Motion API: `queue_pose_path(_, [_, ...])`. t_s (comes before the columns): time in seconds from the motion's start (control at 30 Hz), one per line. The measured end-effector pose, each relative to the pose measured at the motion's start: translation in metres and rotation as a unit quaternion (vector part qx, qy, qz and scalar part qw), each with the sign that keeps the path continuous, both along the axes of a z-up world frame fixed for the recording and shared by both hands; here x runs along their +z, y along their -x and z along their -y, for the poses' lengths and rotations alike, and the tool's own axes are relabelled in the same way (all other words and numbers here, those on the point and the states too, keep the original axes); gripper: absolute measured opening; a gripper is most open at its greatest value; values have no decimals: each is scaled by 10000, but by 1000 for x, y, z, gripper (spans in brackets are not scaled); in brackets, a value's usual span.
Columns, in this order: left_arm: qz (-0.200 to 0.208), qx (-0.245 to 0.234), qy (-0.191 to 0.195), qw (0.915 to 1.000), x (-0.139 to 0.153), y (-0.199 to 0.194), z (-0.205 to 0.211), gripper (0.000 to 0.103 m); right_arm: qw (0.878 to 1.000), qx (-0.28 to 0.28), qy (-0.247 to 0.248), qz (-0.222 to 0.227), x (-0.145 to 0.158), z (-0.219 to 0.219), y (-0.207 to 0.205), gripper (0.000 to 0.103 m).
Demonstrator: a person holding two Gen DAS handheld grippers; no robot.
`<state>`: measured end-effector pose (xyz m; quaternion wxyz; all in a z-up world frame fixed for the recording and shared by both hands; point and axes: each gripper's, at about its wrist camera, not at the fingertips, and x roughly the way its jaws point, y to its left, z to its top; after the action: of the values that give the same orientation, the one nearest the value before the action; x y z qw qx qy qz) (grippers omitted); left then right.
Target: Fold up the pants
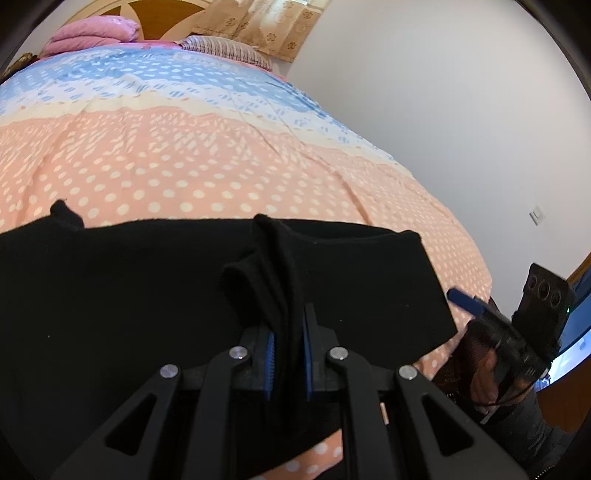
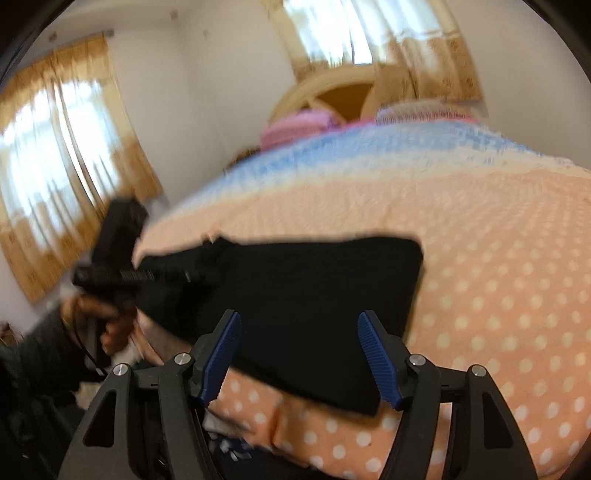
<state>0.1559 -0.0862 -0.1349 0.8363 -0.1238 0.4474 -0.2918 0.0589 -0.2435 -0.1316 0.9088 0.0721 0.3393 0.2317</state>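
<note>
Black pants (image 1: 129,302) lie folded flat near the foot of a bed with a dotted peach and blue quilt (image 1: 221,155). My left gripper (image 1: 289,332) is shut on a bunched ridge of the pants' fabric, which rises between its blue pads. In the right wrist view the pants (image 2: 314,295) form a dark rectangle. My right gripper (image 2: 299,332) hovers open just above their near edge, with nothing pinched between its blue pads (image 2: 376,354). The left gripper (image 2: 122,273) appears there at the pants' left end, blurred, held by a hand. The right gripper (image 1: 517,332) shows at the right edge of the left wrist view.
Pink folded bedding (image 1: 92,33) and a striped pillow (image 1: 225,48) lie at the headboard. A white wall (image 1: 443,110) runs along the bed's right side. Curtained windows (image 2: 55,166) stand on the left. The quilt (image 2: 498,277) spreads right of the pants.
</note>
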Motion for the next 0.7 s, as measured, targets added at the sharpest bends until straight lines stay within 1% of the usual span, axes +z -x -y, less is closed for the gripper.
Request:
queue_pose_path(0.03, [19,-11,-14,10000,-1,-1,1,13,9996,-31,179,-194,-7,-3,-4,67])
queue_pose_path(0.1, [85,-42,-65,9999,-4,0,3,13,9992,-48,262,-311,-14,-2,-5,68])
queue_pose_path(0.2, [167,-41,-51,9998,-6,1,2,13,9991,-58,305,-290,-8,-4,-4,68])
queue_pose_path(0.3, [217,-66,-44,9997,-5,0,2,14,9996,-104,241,-46,7,-3,-7,68])
queue_pose_path(0.37, [227,-52,-29,9997,-3,-1,1,14,9995,-242,204,92,18,-2,-17,68])
queue_pose_path(0.43, [266,-32,-38,9996,-1,-2,0,14,9997,-251,14,56,22,1,-35,68])
queue_pose_path(0.47, [274,-31,-38,9996,-1,-3,0,14,9996,-265,0,0,22,-1,-41,68])
queue_pose_path(0.5, [271,-30,-31,9996,-1,-3,-1,14,9995,-310,63,-79,18,-1,-50,68])
queue_pose_path(0.6, [297,7,-19,9996,-3,-4,-3,15,9971,-498,284,-492,-10,-1,-80,68])
queue_pose_path(0.63, [300,26,-30,9995,-3,-5,-3,17,9973,-491,261,-478,-16,1,-82,68])
queue_pose_path(0.7, [285,69,-68,9995,-7,-8,-3,20,9980,-460,267,-342,-14,2,-77,68])
